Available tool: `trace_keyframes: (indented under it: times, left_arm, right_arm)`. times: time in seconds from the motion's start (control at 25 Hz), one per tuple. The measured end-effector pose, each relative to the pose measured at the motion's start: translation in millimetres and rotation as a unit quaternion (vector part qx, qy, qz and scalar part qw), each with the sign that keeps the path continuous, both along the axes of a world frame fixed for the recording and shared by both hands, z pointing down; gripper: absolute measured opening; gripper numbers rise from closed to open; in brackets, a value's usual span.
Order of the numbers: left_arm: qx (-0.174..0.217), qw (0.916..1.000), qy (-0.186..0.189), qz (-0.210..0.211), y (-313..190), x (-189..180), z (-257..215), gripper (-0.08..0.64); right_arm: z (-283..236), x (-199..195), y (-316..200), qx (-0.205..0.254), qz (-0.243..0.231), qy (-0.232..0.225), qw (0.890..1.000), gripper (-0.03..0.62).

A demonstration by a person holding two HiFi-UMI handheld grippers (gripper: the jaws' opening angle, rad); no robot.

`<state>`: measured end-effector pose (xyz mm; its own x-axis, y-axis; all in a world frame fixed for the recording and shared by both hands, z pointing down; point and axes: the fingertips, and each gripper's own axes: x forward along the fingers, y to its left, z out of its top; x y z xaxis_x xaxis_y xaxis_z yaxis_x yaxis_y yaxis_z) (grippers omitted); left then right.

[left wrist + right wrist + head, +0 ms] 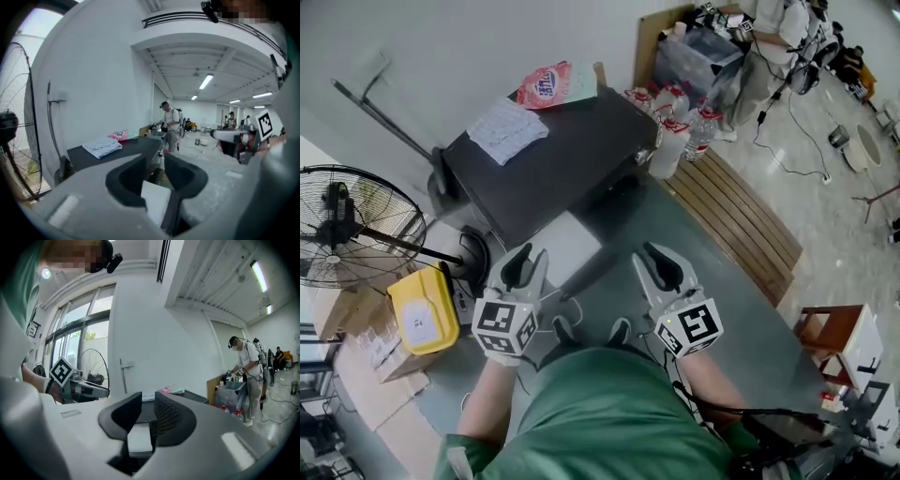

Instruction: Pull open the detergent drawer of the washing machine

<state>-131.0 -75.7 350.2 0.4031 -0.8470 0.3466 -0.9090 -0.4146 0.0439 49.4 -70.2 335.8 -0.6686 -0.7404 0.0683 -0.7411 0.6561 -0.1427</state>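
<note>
In the head view, the left gripper point(528, 255) and right gripper point(659, 260) are held side by side just before the dark washing machine point(572, 159), judged ready for a reach. Its detergent drawer cannot be picked out. A folded cloth point(506, 129) and pink bag point(546, 84) lie on the machine; a fan point(347, 230) stands left of it and bottles point(675, 127) right.

In the left gripper view, the jaws are seen half apart, on nothing.

In the right gripper view, only a narrow gap is shown, with nothing in it. No obstacle is seen before the machine.
</note>
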Motion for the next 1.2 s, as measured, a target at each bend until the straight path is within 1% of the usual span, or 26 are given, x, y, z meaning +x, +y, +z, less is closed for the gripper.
trace_keyframes:
  times: [0.16,0.28,0.48,0.76,1.2]
  left_arm:
    - [0.021,0.9997,-0.012,-0.001,0,10,-16,0.110]
    - [0.034,0.9993,-0.014,-0.002,1,14,-23,0.103]
    - [0.041,0.9991,-0.009,-0.012,1,14,-27,0.097]
    - [0.046,0.9984,-0.026,-0.018,4,10,-27,0.095]
    - [0.039,0.9990,-0.022,0.002,-5,7,-24,0.091]
  right_arm:
    - [-14,10,-4,0.036,0.013,0.028,0.999,0.084]
    - [-15,13,-6,0.048,0.018,0.041,0.998,0.084]
    - [-11,15,-10,0.049,0.019,0.047,0.998,0.084]
    - [-8,16,-12,0.052,0.019,0.054,0.997,0.084]
    - [-9,16,-16,0.048,0.041,0.054,0.997,0.084]
